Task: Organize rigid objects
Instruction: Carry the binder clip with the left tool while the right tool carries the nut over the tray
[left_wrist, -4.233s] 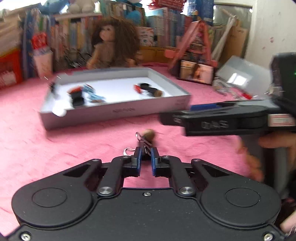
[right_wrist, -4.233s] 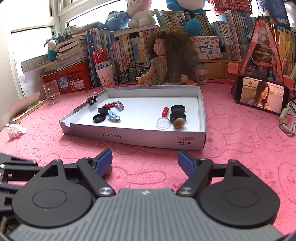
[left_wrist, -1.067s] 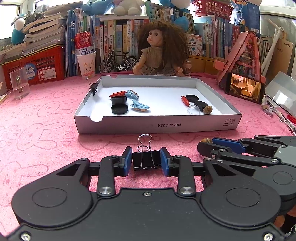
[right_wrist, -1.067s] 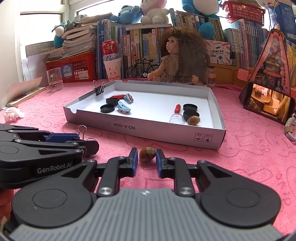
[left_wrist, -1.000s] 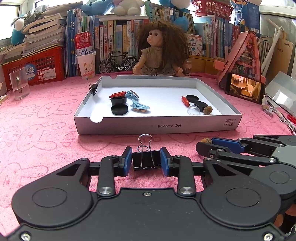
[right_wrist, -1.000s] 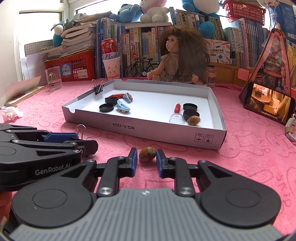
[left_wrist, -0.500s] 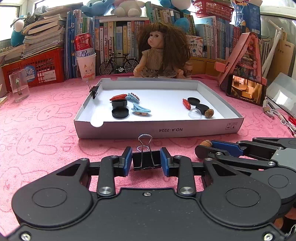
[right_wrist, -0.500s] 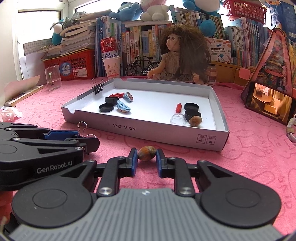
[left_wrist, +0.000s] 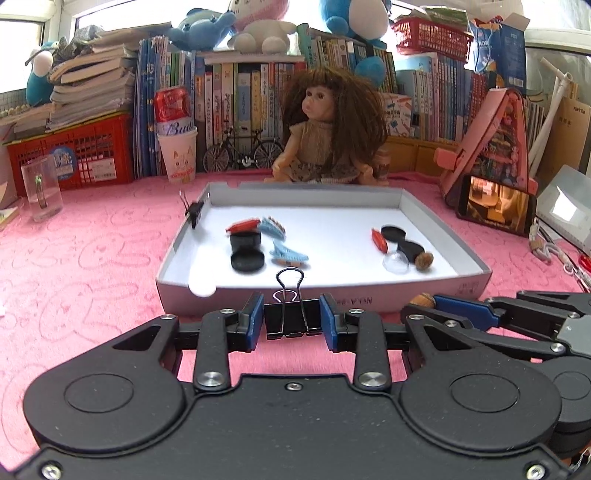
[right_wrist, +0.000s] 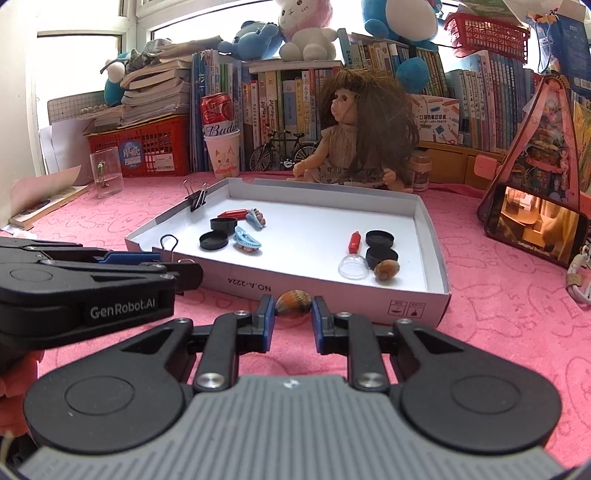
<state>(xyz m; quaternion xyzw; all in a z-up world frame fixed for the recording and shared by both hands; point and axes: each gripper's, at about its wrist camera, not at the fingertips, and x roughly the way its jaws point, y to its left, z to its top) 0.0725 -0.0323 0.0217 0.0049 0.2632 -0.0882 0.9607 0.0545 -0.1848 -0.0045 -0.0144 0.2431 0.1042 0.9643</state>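
We have both loads in hand, just short of the near wall of the white box (left_wrist: 321, 291): the left gripper (left_wrist: 291, 323) has its jaws closed on the black binder clip (left_wrist: 291, 319), wire loops pointing up and forward, and the right gripper (right_wrist: 293, 315) has its jaws pinched on the brown shell (right_wrist: 293, 302). To do the step well, we should lift each clear over the near wall rather than push into the cardboard, then sort like with like. The shell probably belongs beside the other shell (right_wrist: 386, 269) at the right. The clip may suit the left wall, where another clip (right_wrist: 197, 199) is fastened. We should keep the two grippers apart, since they sit close side by side, and release low so nothing bounces on the pink table (right_wrist: 498, 295).
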